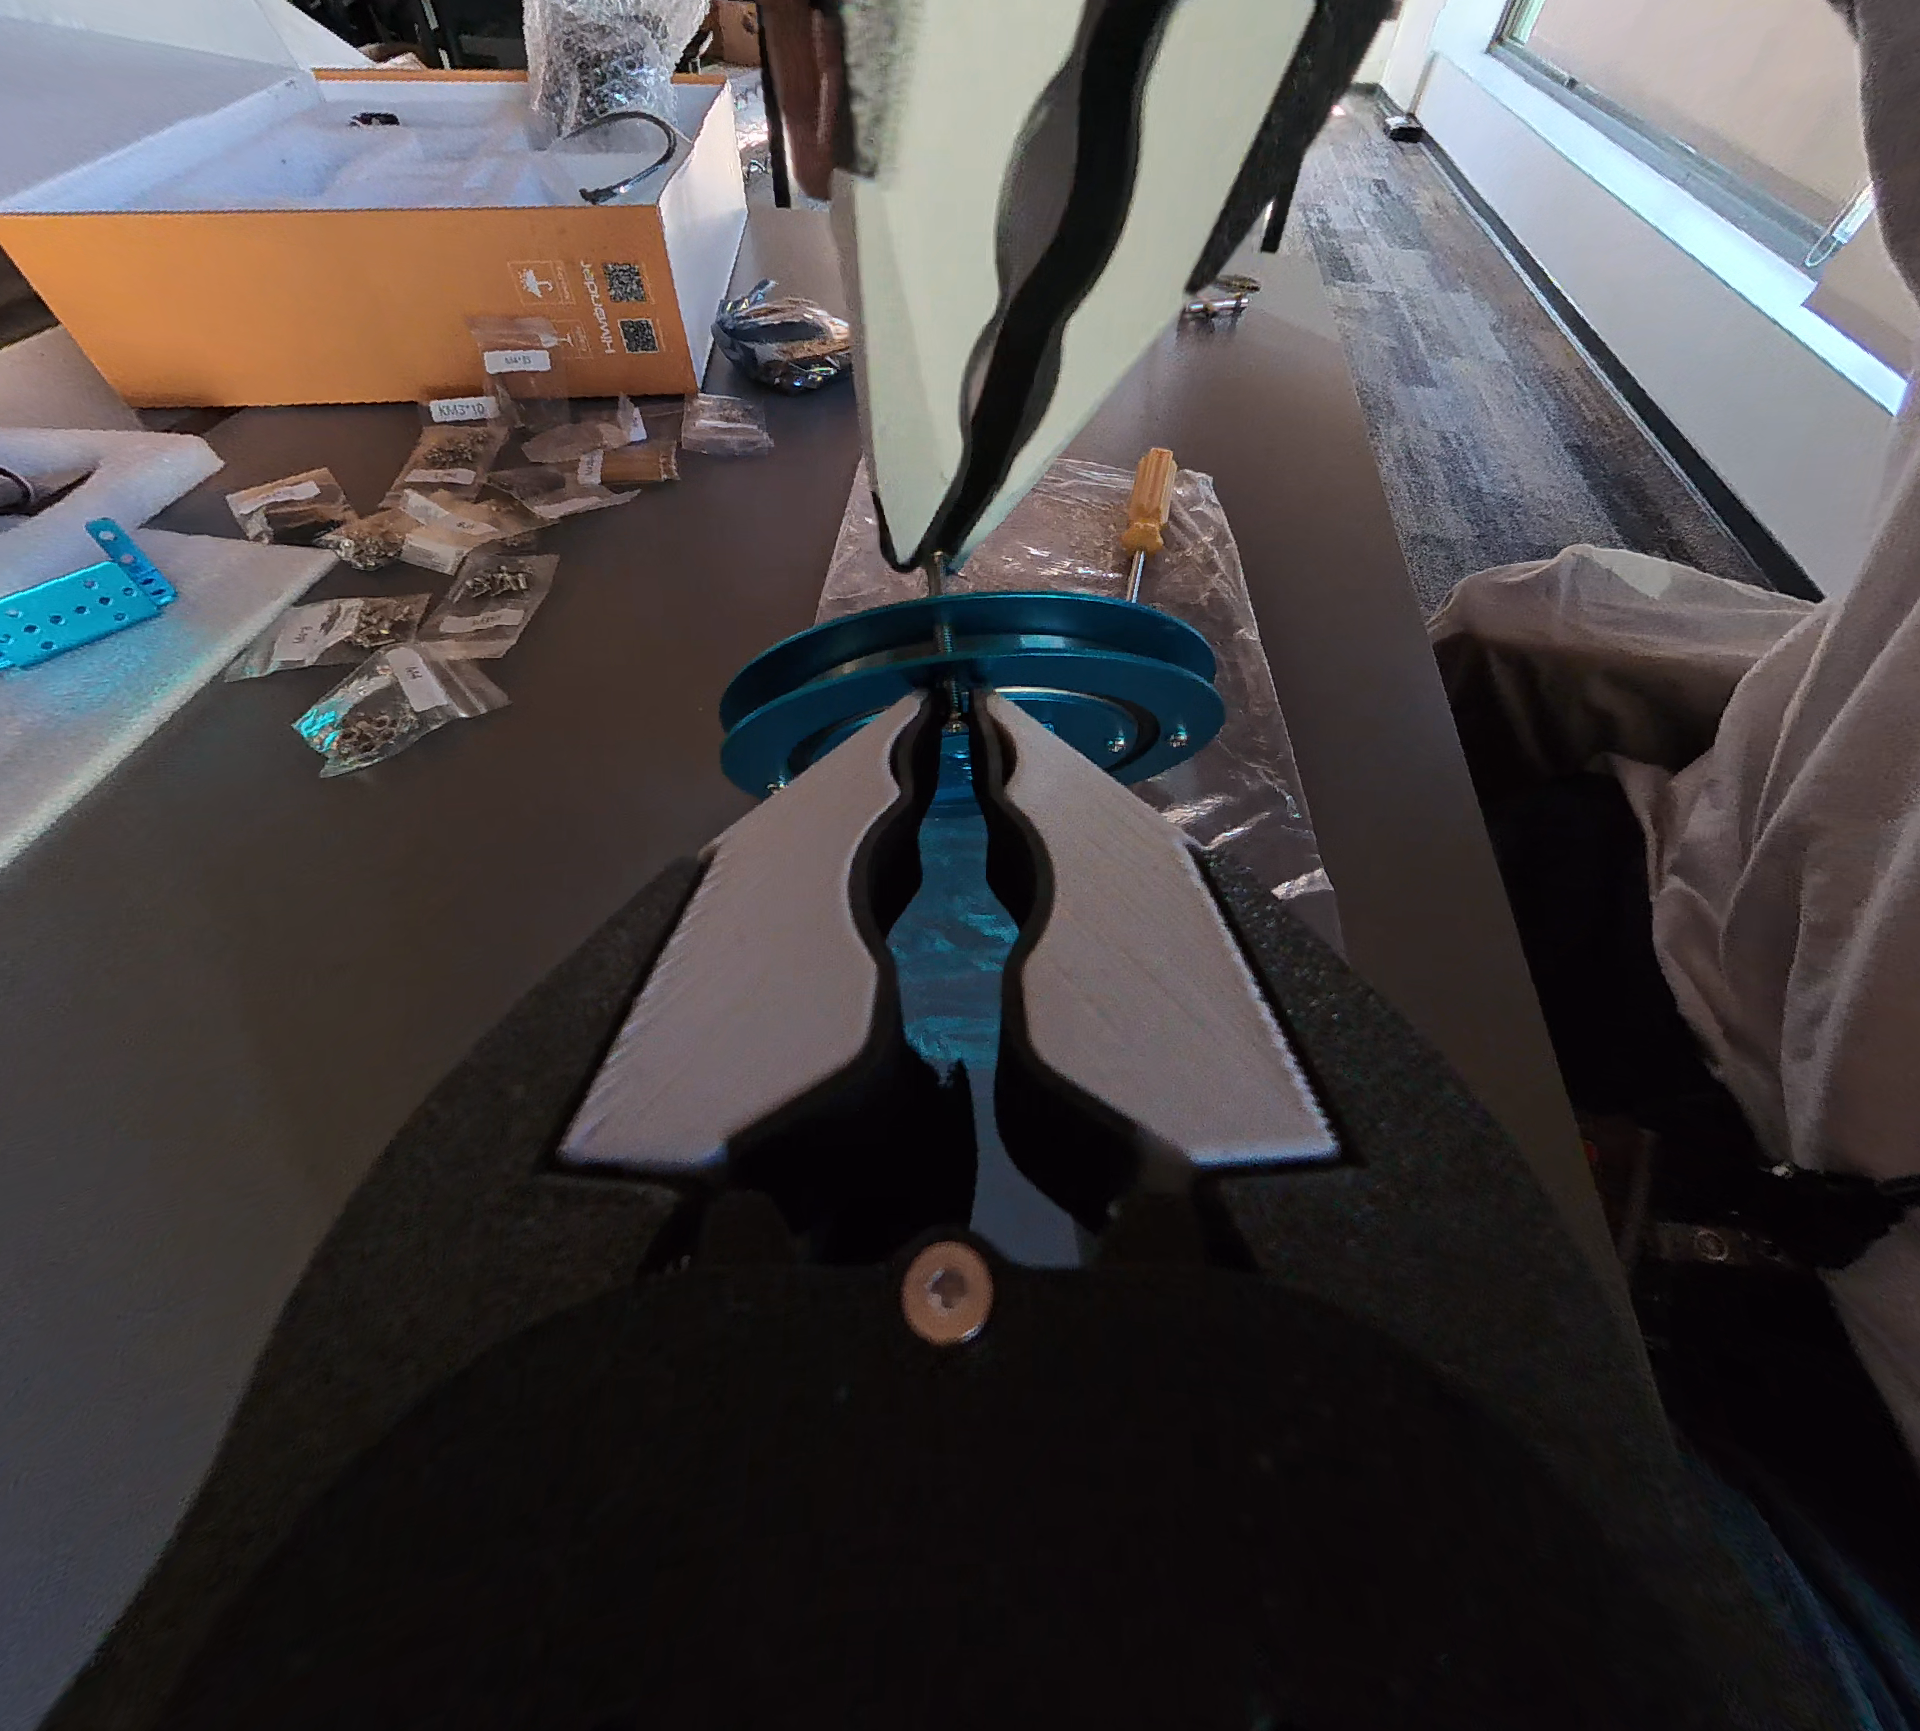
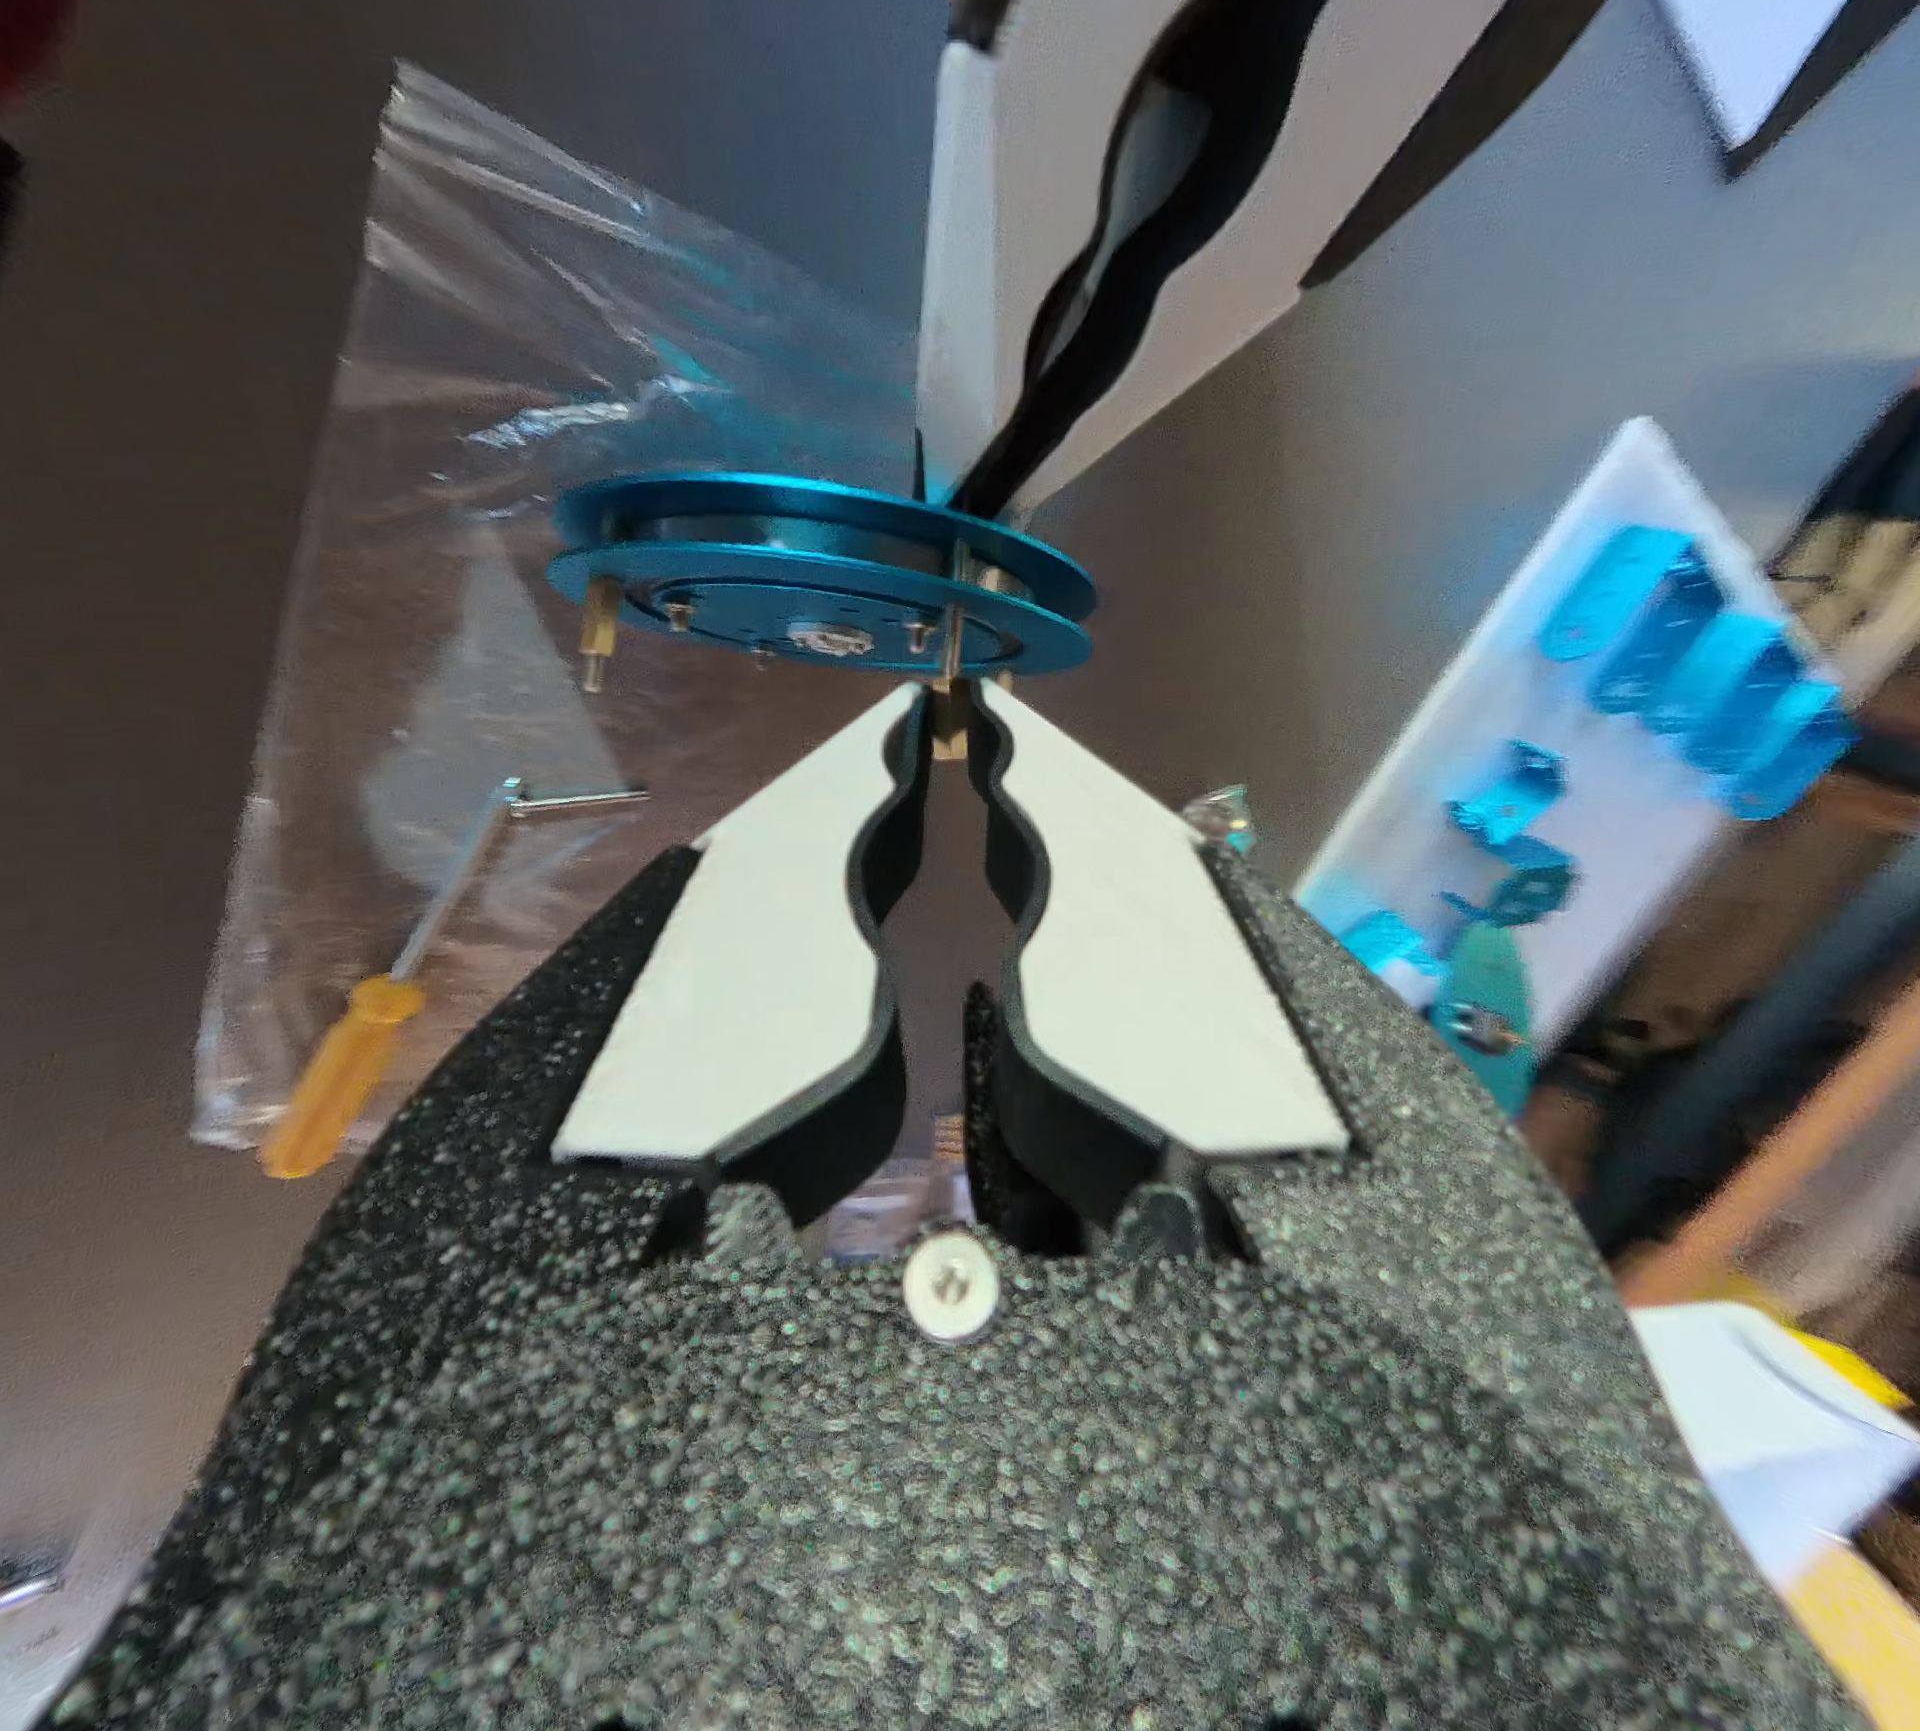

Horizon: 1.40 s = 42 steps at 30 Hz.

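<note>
A blue assembly of two stacked round plates (image 1: 1081, 642) is held above a dark table (image 1: 520, 902). A thin threaded screw (image 1: 943, 632) runs through the plates near their rim. My left gripper (image 1: 951, 713) reaches in from below, its jaws nearly closed on the screw's lower end. My right gripper (image 1: 925, 557) comes down from above, shut on the top end. In the right wrist view my right gripper (image 2: 948, 707) pinches a brass standoff (image 2: 948, 731) on the blue assembly (image 2: 727, 580). The left gripper (image 2: 961, 488) meets the far side.
A yellow-handled screwdriver (image 1: 1148, 502) lies on a clear plastic bag (image 1: 1236, 777). Several small bags of screws (image 1: 416, 538), an open orange and white box (image 1: 364, 310) and bubble wrap (image 1: 603, 19) sit left. A white foam tray of blue parts (image 2: 1558, 642) lies nearby. A person's sleeve (image 1: 1714, 798) is right. Both grippers' tips are close together, under 4 cm apart.
</note>
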Tool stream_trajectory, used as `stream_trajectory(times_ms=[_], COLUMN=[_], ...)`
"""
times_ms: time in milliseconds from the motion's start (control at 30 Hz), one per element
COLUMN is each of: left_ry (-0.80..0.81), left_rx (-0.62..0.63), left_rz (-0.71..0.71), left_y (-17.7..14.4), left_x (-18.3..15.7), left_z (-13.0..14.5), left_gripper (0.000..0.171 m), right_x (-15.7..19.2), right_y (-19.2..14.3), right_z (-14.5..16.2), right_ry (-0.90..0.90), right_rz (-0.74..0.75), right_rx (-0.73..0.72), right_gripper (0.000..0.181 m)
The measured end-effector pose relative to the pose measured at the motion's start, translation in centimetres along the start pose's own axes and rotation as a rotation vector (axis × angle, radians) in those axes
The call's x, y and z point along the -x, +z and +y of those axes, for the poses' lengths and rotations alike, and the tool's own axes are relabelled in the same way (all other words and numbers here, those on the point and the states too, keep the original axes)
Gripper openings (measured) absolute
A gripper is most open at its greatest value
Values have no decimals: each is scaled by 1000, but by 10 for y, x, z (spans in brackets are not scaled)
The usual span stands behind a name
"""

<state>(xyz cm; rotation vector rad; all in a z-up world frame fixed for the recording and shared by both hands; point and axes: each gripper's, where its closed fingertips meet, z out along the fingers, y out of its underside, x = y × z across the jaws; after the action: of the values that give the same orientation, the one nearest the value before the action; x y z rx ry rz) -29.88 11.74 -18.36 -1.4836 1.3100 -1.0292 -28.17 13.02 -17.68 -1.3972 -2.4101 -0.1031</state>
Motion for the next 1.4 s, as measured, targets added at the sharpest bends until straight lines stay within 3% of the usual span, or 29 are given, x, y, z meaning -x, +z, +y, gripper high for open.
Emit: stream_trajectory(times_ms=[267,733,833,967,1033,1100,1267,1400], left_ry=[54,30,33,28,26,29,19,13], left_rx=[6,11,15,7,3,-1,-5,-5], left_rz=[-12,-8,-8,3,8,10,10,9], left_y=[0,-1,-2,-1,-1,-1,-1,-1], left_x=[-3,2,2,1,0,0,1,3], left_z=[0,1,2,1,1,0,0,1], left_gripper=[4,4,4,4,4,4,4,5], right_x=[9,6,2,-18,-15,-7,-2,1], right_y=[-1,9,1,-25,-25,-7,-12,-4], right_z=[-2,15,3,-19,-25,-24,-17,-7], right_ry=[413,364,419,579,635,687,734,733], right_rz=[-416,-245,-193,-101,-132,-164,-161,-117], right_rx=[-94,-147,-343,-798,-980,-1000,-1093,-1047], right_gripper=[5,5,5,5,5,5,5,5])
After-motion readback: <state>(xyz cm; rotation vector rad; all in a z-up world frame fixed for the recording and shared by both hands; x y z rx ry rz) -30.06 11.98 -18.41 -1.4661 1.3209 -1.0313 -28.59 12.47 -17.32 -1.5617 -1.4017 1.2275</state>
